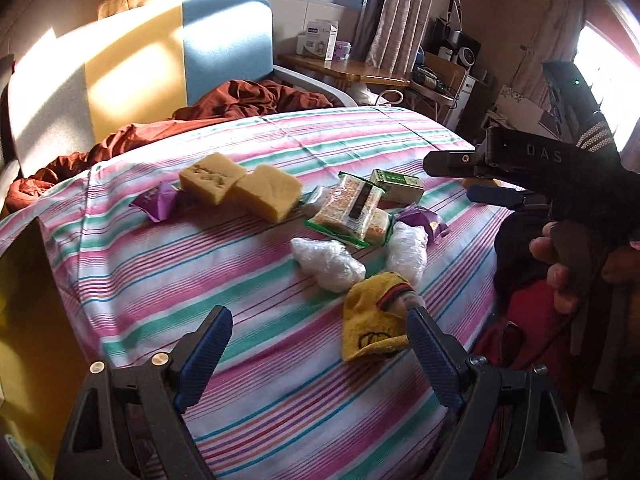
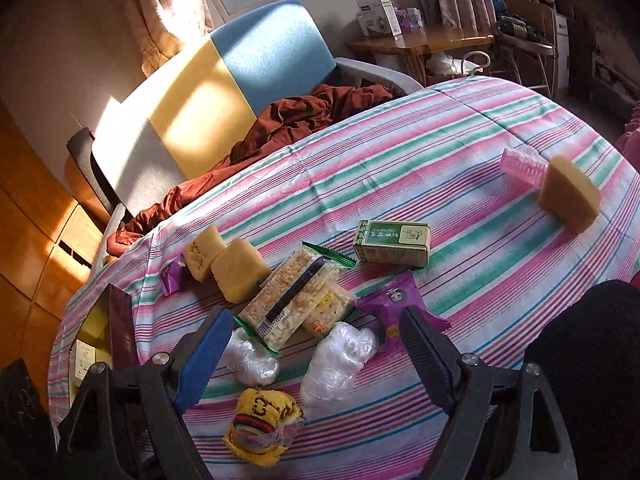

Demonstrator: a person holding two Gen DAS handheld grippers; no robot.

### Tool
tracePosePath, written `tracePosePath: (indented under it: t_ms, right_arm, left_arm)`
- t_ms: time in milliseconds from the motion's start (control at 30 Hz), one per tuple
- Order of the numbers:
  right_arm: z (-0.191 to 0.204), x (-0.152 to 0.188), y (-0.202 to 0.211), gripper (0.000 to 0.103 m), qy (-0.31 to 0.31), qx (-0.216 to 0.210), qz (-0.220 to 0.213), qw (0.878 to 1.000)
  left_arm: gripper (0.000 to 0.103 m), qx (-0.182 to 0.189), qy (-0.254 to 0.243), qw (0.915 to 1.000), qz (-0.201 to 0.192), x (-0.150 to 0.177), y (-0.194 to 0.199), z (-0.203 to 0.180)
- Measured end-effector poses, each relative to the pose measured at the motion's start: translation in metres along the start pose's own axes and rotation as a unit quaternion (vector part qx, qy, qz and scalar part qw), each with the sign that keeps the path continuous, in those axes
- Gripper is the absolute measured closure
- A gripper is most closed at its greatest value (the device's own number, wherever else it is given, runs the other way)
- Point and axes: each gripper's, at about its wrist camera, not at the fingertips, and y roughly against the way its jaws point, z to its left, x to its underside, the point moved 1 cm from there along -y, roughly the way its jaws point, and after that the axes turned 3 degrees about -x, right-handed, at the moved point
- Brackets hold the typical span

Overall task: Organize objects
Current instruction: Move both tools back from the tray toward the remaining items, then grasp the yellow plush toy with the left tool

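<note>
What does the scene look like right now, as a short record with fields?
surface: striped sheet on a bed
left tool: open, empty, above the sheet near the yellow sock
right tool: open, empty, above the two plastic bags
middle pile: cracker pack, two purple packets, two sponge blocks
set apart: green box; farther right, third sponge block beside a pink cup
</note>
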Motion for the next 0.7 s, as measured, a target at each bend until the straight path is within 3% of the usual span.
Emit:
tracePosePath:
  t_ms: [100, 300, 400, 433, 500, 567, 700]
  right_arm:
    - [-0.013, 0.0, 0.003, 0.016, -0.039, -0.019, -0.01, 0.999]
    - [-0.011, -0.001, 0.0, 0.016, -0.039, -0.031, -0.003, 0.999]
    - [-0.013, -0.002, -0.002, 0.016, -0.043, -0.034, 0.001, 0.998]
    - [-0.014, -0.002, -0.002, 0.016, -0.045, -0.036, 0.002, 0.998]
    - [-0.015, -0.002, -0.003, 0.016, -0.048, -0.035, 0.003, 0.998]
    - [-0.015, -0.003, -0.004, 0.016, -0.048, -0.034, 0.006, 0.998]
    - [-0.014, -0.003, -0.006, 0.016, -0.046, -0.027, 0.011, 0.999]
  left_arm:
    - [0.014, 0.02, 0.003, 0.9996, 0.02, -0.005, -0.021, -0.01]
    - [0.017, 0.054, 0.021, 0.9963, 0.063, -0.008, -0.064, -0.024]
    - [0.034, 0.068, 0.028, 0.9941, 0.08, -0.005, -0.083, -0.027]
    - [0.046, 0.078, 0.029, 0.9928, 0.085, -0.003, -0.087, -0.028]
    - [0.058, 0.085, 0.013, 0.994, 0.068, 0.001, -0.082, -0.032]
    - [0.063, 0.087, 0.0, 0.9943, 0.062, 0.006, -0.075, -0.035]
    - [0.064, 0.054, -0.025, 0.9976, 0.035, 0.02, -0.054, -0.026]
